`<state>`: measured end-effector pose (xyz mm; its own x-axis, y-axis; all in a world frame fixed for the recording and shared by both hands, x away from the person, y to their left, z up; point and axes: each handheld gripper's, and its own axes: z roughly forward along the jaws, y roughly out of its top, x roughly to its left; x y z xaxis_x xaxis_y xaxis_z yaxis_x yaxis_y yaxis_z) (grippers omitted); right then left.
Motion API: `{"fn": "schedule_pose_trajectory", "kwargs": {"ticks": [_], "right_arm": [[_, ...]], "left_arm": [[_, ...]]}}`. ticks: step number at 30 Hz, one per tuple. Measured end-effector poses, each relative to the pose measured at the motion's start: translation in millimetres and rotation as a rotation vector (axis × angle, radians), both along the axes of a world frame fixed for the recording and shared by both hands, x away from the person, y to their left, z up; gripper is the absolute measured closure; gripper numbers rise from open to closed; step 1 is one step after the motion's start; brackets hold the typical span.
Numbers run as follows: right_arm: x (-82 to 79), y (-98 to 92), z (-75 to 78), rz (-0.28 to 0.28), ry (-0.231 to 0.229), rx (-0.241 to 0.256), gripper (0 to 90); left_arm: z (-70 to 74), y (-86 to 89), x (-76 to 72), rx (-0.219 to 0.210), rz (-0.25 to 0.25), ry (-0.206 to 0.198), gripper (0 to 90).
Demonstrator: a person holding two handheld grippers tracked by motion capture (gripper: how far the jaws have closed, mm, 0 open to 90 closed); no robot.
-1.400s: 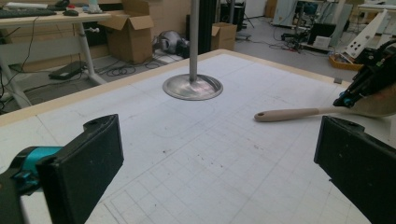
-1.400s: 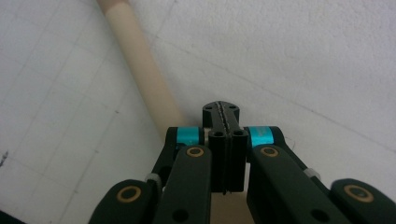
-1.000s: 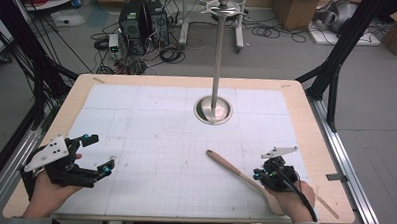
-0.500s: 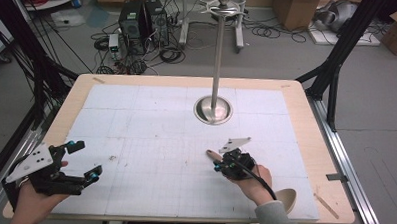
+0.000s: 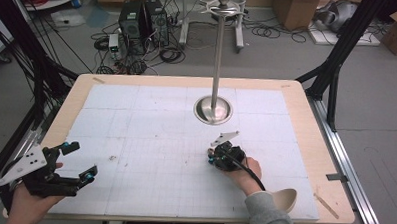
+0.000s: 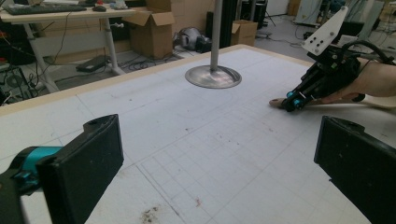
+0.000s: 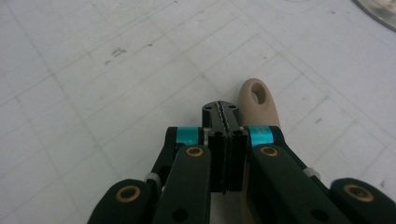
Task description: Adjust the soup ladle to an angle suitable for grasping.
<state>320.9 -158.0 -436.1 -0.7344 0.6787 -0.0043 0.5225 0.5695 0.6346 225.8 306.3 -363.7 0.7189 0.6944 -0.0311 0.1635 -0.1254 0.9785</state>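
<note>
On the white gridded mat (image 5: pixel 152 128) that covers the wooden table (image 5: pixel 307 138), the metal stand (image 5: pixel 216 66) serves as the landmark: a slim upright pole rising from a round, shiny base (image 5: pixel 213 110) set toward the far middle of the mat. Well to the left of that base and nearer the person's edge, the left gripper (image 5: pixel 73 164) is held in a hand (image 5: pixel 25 208) just above the mat, its grey three-cornered plate (image 5: pixel 22 164) on top, and its jaws stand wide apart with nothing between them; in the left gripper view the two black pads sit at either side of the frame with bare, lightly stained mat between. Just in front of the base, on the person's side of it, the right gripper (image 5: pixel 211 158) is held low by the other hand (image 5: pixel 243 168), its cable (image 5: pixel 251 172) trailing back over the wrist toward a grey sleeve (image 5: pixel 262 212). Its jaws are pressed together, and in the right gripper view a tan wooden spoon handle (image 7: pixel 258 100) with a hanging hole lies on the mat just beside their tip, not between them. The wooden spoon (image 5: pixel 282 199) runs from under that hand toward the near right, its bowl resting at the mat's edge, well away from the base. A thin wooden stick (image 5: pixel 325 206) lies on bare table farther right.
</note>
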Motion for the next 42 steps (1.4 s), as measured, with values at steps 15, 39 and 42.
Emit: {"fn": "schedule_pose_trajectory", "kwargs": {"ticks": [15,39,42], "right_arm": [[6.0,-8.9,-1.2,-0.094,-0.047,-0.029,90.0],[-54.0,-95.2,66.2,0.104,-0.098,0.165,32.8],[-57.2,-105.4,64.7,0.090,-0.097,0.146,19.8]], "left_arm": [[-0.4,-0.4,0.4,0.002,-0.005,-0.002,1.8],[-2.6,-19.4,19.5,-0.007,-0.064,0.008,1.8],[-2.3,-17.7,19.5,-0.010,-0.061,0.007,1.8]]}}
